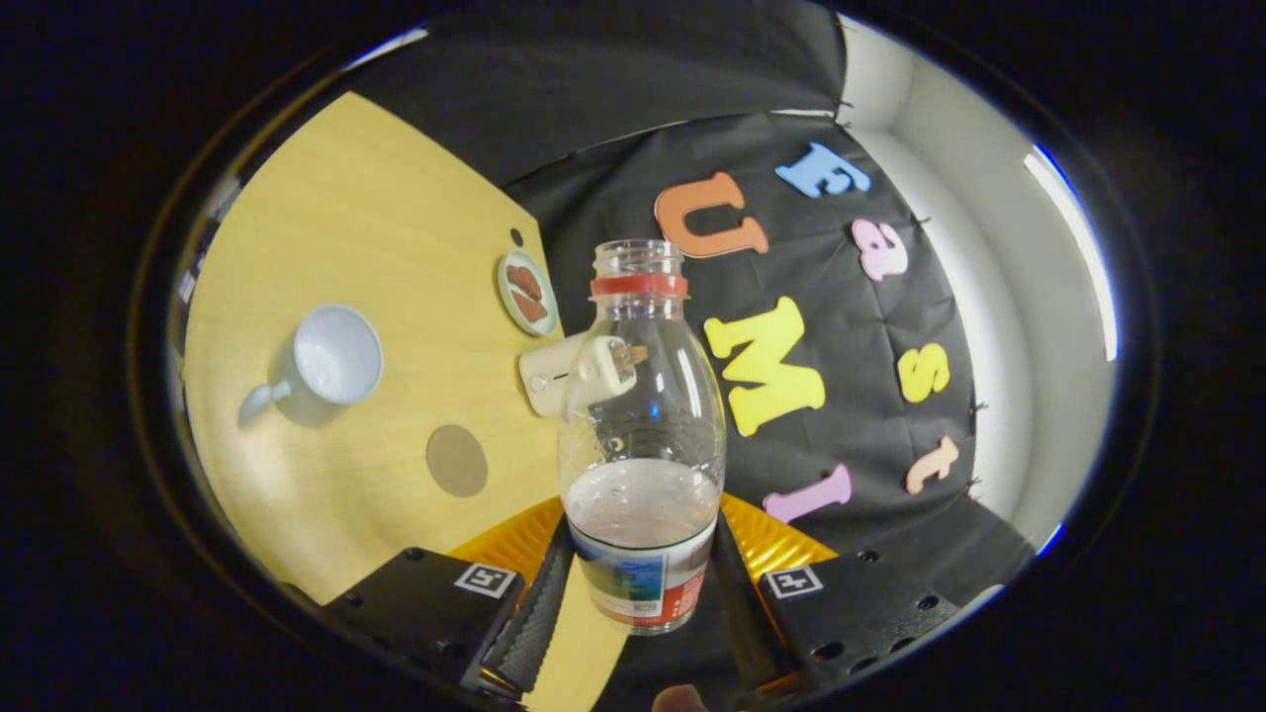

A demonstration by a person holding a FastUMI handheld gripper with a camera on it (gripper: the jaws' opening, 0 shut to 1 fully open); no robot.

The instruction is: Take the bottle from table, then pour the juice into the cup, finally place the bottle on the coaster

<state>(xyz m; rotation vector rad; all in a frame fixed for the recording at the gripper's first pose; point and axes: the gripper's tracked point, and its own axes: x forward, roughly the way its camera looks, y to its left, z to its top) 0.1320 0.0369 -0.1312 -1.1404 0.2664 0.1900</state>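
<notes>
**Bottle in hand, lifted and tilted over the table**

I am looking across a pale wooden table (346, 218) that ends against the booth's black cloth wall, and the table lies slanted in my view, so I judge the gripper to be rolled to one side.

Nearest me, the gripper (643, 593) has its two fingers closed on the bottle (641, 435), one pressing each side of the labelled lower part. That low hold leaves the open neck free for pouring. The cap is off and only a red ring sits below the mouth. A little clear liquid sits in the bottle's bottom part, just above the label. I cannot tell whether any has gone into the cup yet.

Beyond the fingers, off to one side, a round brownish coaster (456, 460) lies flat on the wood, bare, waiting for the bottle. Farther on stands the white cup (331, 361), open mouth toward me and well apart from the bottle's neck, so the pour would need a move across to it.

Just behind the bottle lies a white plug adapter (564, 374), and past that a small plate (524, 293) with two brown pieces on it.

Count: one bottle, one cup, one coaster, one adapter, one plate.
</notes>
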